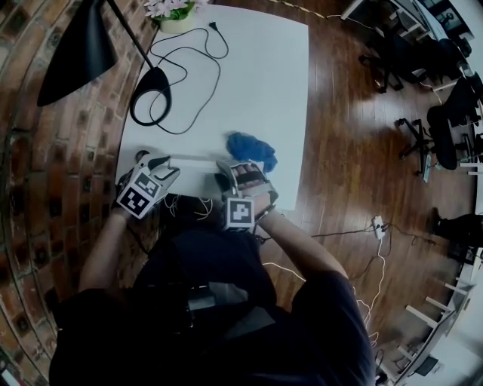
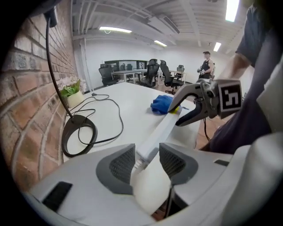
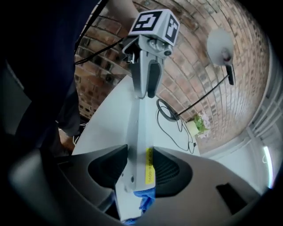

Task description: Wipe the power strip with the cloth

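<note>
At the near edge of the surface (image 1: 264, 75), the left gripper (image 3: 145, 90) and the right gripper (image 2: 177, 114) each clamp one end of the white power strip (image 2: 161, 130). Its body fills the gap between both pairs of pads. The strip spans between them, parallel to the near edge and close against the person's body. It looks raised off the top, though how far cannot be told. A yellow label sits on the strip at the right gripper's end.

Just beyond the right gripper lies the blue cloth (image 1: 253, 148), bunched up and close to the surface's right edge. Past that edge is open dark wooden floor (image 1: 347, 151).

On the left, a brick wall (image 1: 45, 166) runs close along the surface's left edge and leaves little room on that side.

Farther back on the left, a black lamp (image 1: 151, 96) stands on a ring-shaped base. A black cable (image 1: 198, 83) loops loosely from it across the middle toward the far edge. The far right part of the white top is bare. A flower pot (image 1: 175, 16) stands at the far edge by the wall.

Beyond is an office room with office chairs (image 1: 445, 128) and desks, and a person (image 2: 206, 66) stands well away at the back.
</note>
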Available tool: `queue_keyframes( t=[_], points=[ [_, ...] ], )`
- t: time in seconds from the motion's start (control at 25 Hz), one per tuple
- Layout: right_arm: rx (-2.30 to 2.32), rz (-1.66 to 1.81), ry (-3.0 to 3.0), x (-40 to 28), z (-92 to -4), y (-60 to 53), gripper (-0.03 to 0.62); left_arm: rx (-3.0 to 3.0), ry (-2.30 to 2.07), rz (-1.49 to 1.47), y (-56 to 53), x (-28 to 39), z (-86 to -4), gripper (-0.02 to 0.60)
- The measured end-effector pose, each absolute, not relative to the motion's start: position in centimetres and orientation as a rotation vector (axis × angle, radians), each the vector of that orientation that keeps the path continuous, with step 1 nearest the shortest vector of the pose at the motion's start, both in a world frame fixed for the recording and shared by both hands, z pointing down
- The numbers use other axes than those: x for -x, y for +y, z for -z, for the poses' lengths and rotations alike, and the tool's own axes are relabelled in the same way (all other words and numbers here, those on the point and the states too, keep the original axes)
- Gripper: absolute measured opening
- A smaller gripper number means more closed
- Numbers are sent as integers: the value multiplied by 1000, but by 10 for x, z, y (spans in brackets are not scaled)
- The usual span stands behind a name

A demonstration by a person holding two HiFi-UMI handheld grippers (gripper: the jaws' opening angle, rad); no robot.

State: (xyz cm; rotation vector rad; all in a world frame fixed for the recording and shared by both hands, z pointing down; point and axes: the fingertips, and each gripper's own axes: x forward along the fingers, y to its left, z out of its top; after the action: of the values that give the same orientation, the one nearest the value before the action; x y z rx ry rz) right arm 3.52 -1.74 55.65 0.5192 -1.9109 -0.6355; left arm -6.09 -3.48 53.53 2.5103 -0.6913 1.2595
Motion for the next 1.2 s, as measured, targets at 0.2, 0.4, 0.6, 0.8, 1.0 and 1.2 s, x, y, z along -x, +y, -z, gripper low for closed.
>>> queue_keyframes(
  t=[0.2,0.4,0.6,0.8,1.0,1.2],
  points=[
    [-561,798,-1871,-33,-556,-3,190,-2507,-714,-1191,-34,48,-531,107],
    [-570,808,-1856,-34,-563,5,209,-2599,-760,-1342,-23,48,-535,61],
    [-592,544,-1972,-32,-572,-3,262,-2632,-771,-1341,-19,45,-536,20],
    [-345,188,-2074,-23,-582,-11,242,-2617,-736,-1290,-18,45,-536,16],
    [-256,335,-2012,-20,-584,-13,189,-2545,-616,-1125,-36,48,-527,41],
    [-406,853,-1816,-13,-556,-37,187,-2454,-305,-1221,-37,46,-538,218]
  ],
)
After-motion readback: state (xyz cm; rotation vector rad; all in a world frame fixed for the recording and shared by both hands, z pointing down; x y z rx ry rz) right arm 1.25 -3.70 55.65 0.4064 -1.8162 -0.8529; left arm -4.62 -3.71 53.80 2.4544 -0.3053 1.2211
